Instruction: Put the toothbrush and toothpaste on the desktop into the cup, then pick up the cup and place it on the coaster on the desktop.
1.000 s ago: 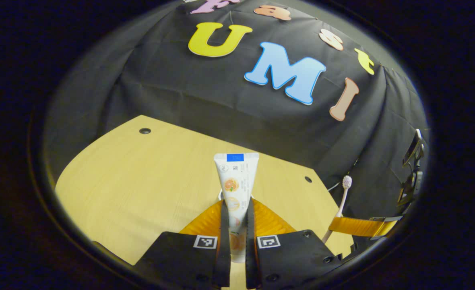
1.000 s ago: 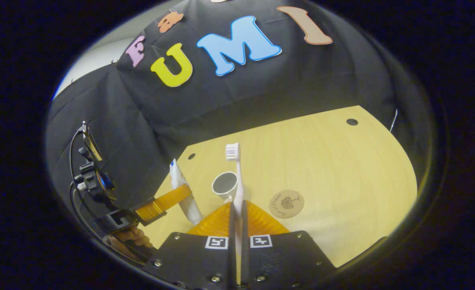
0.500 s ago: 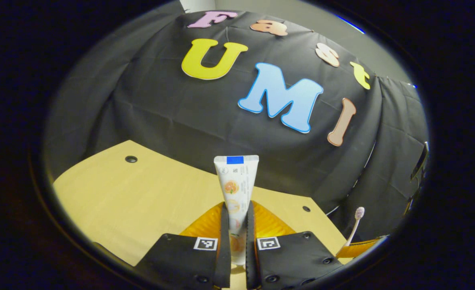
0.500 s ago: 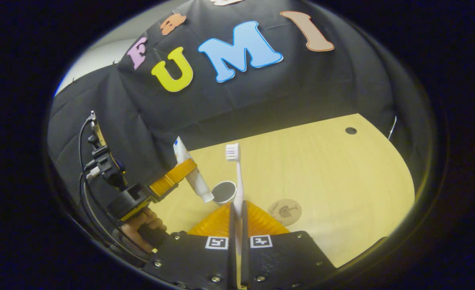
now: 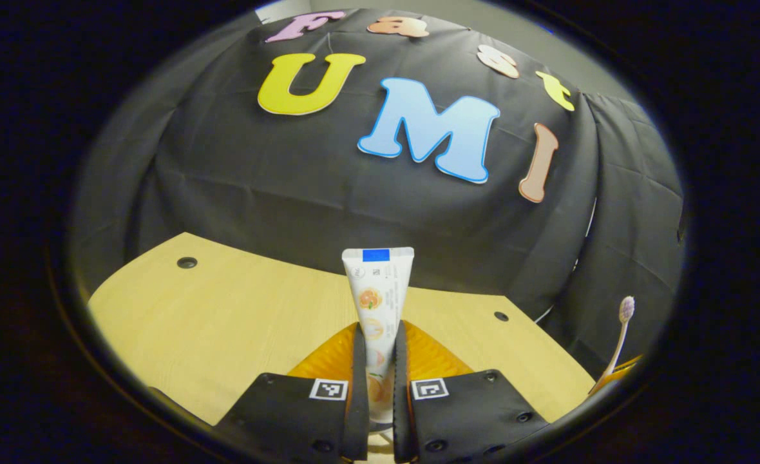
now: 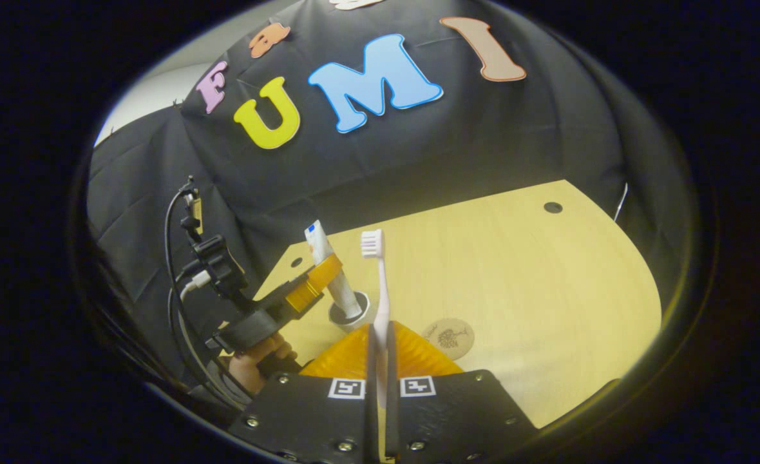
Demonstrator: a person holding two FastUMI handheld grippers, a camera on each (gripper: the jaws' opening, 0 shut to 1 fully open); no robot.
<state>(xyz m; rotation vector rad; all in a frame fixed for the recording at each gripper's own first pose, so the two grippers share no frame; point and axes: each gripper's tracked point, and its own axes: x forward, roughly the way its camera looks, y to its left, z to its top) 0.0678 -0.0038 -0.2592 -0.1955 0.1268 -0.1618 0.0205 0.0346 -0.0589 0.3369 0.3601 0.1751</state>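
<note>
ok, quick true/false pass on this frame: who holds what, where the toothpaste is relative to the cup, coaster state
1. The left gripper is shut on the toothpaste. True.
2. The toothpaste's lower end is in the cup. True, as the right gripper view shows it.
3. The right gripper is open. False: it is shut on the toothbrush, which stands upright.
4. The cup sits on the coaster. False: the coaster lies bare on the desktop, apart from the cup.
5. The toothbrush is already in the cup. False: it is held beside it.
</note>
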